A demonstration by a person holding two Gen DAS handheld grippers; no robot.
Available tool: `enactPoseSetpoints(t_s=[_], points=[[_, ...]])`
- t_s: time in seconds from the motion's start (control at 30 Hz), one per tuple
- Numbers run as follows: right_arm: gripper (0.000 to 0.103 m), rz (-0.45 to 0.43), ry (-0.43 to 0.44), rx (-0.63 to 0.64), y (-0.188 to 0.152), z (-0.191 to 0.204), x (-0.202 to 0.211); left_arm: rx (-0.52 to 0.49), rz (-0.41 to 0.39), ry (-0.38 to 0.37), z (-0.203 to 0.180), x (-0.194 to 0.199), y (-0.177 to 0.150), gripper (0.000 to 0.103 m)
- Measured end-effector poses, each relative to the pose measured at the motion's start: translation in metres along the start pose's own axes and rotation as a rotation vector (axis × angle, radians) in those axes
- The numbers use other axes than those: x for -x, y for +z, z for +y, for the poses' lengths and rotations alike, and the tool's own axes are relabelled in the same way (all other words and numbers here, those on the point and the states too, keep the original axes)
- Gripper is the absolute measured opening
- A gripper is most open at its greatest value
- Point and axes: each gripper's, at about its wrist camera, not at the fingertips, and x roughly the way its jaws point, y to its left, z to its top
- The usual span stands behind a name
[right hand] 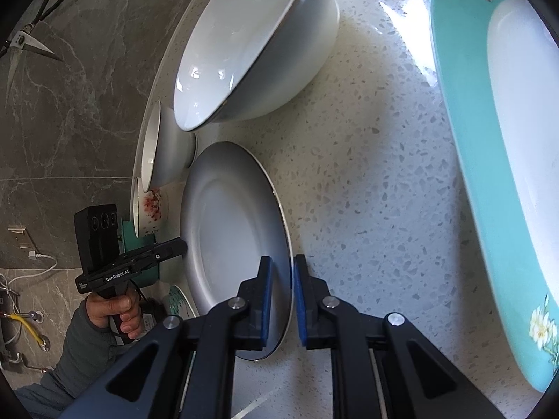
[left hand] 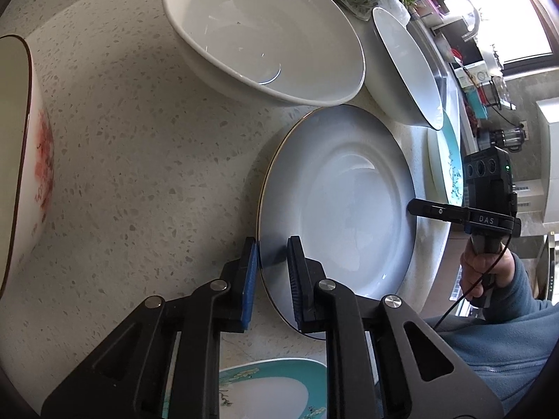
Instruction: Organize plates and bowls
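So we've got the pale blue plate (left hand: pixel 335 209) lying flat on the speckled table (left hand: pixel 132 146), and both tongs are on it from opposite sides. Our left tongs (left hand: pixel 272 262) straddle its gold rim, one blue pad outside, one on the plate face, with a visible gap, so apart rather than clamped. Our right tongs (right hand: pixel 279 279) straddle the far rim the same way, also a bit apart. There's bare table left of the plate in the left view. It's tight otherwise: a big white bowl (left hand: pixel 262 35) sits just behind the plate, a second white bowl (left hand: pixel 408 70) beside that, a teal floral plate (right hand: pixel 496 174) off to the right, and a red-flowered bowl (left hand: pixel 24 160) on the far left.
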Motion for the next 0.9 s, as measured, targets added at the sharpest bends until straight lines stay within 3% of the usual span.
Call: enactPoseSetpoints(t_s=[0.57,0.9], points=[[0.015,0.003,-0.016,-0.003,-0.004,0.004,0.008,0.007,0.004,0.016,-0.012,-0.001,-0.007,0.015],[0.016,-0.022,-0.025,0.02,-0.021,0.018,0.04,-0.004,-0.045,0.0,-0.041,0.021,-0.026,0.015]])
